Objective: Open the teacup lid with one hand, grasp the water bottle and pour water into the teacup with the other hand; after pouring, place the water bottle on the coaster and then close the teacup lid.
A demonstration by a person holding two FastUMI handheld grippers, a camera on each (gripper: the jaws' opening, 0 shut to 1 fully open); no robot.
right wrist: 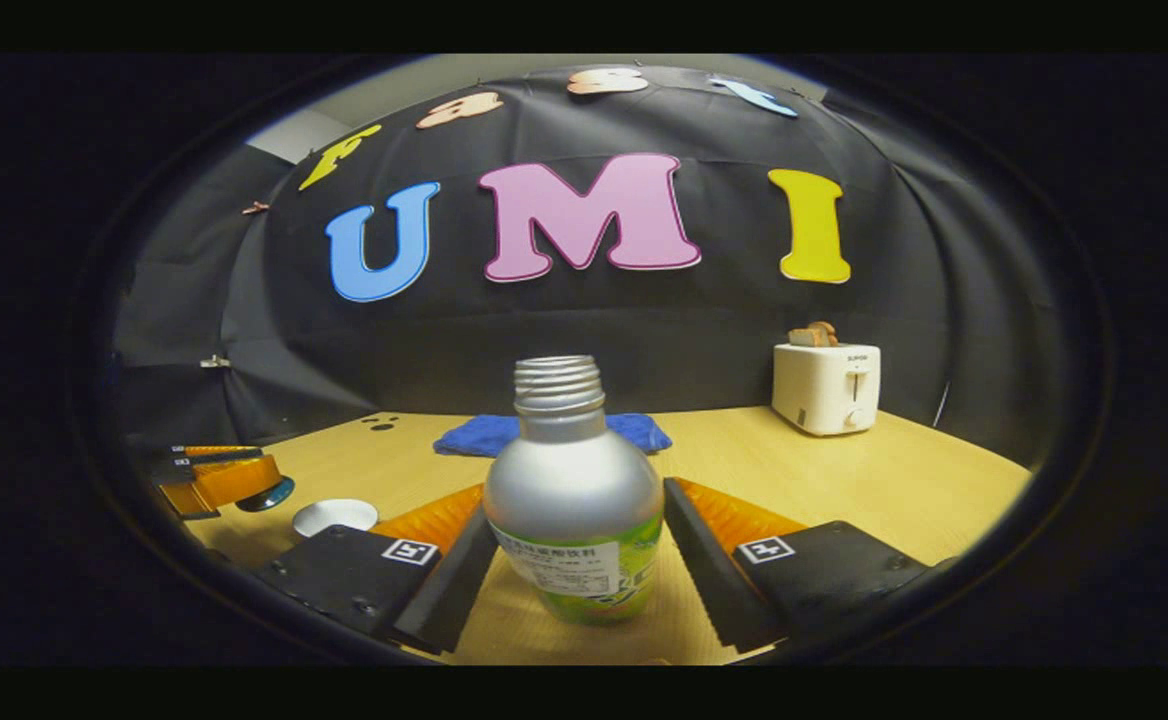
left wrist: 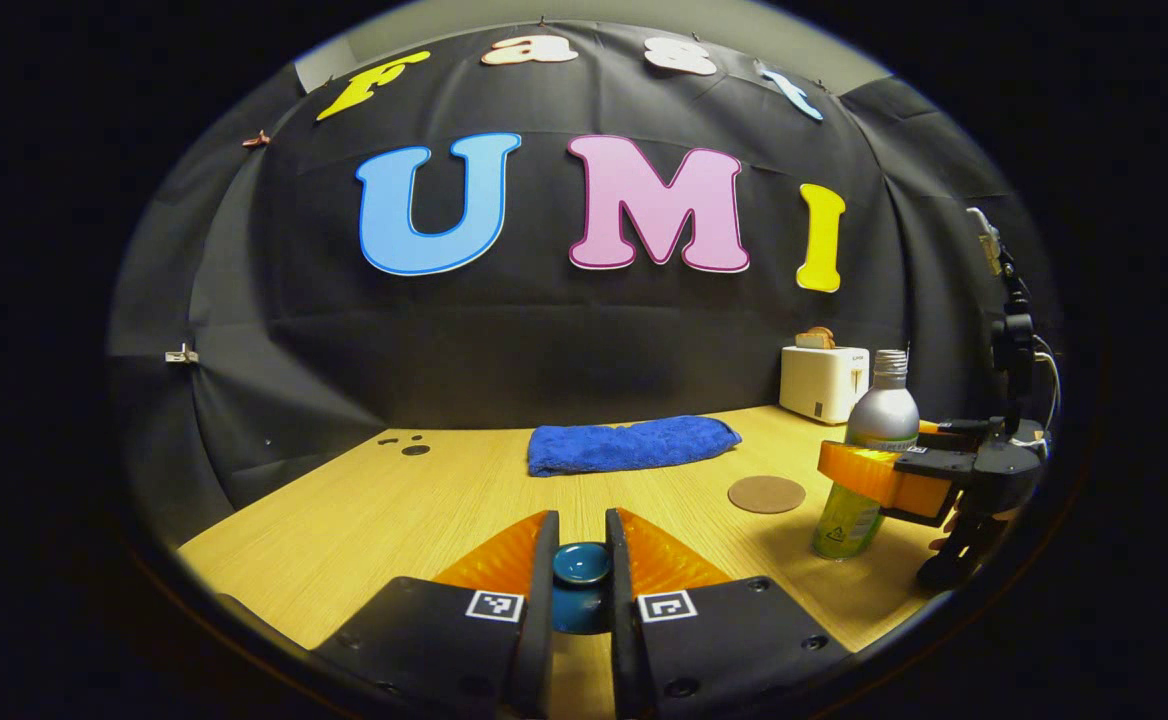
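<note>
**Lid gripped on the left, bottle framed on the right**

At the bottom centre of the left gripper view, the left gripper (left wrist: 581, 575) had its two fingers closed on the dark blue teacup lid (left wrist: 581, 563), one finger pressed against each side of it. Beyond it, toward the middle of that frame, a folded blue towel (left wrist: 632, 444) lay on the wooden table (left wrist: 374, 510), and a round cork coaster (left wrist: 766, 494) sat bare to the right of centre. Just right of the coaster stood the water bottle (left wrist: 869, 450), a silver bottle with a green label and no cap on its threaded neck, upright on the table. A white toaster (left wrist: 824, 383) with a slice of bread (left wrist: 815, 338) in it stood at the back right.

In the right gripper view, the right gripper (right wrist: 576, 560) held its jaws spread wide, one finger on each side of the bottle at lower centre; a gap showed between each finger and the bottle's body, so neither pressed on it. At the lower left of this frame the white teacup (right wrist: 335, 517) stood uncovered on the table, and just to its left the other gripper carried the lid, raised above the tabletop and beside the cup. The towel showed behind the bottle's neck, the toaster at right.
</note>
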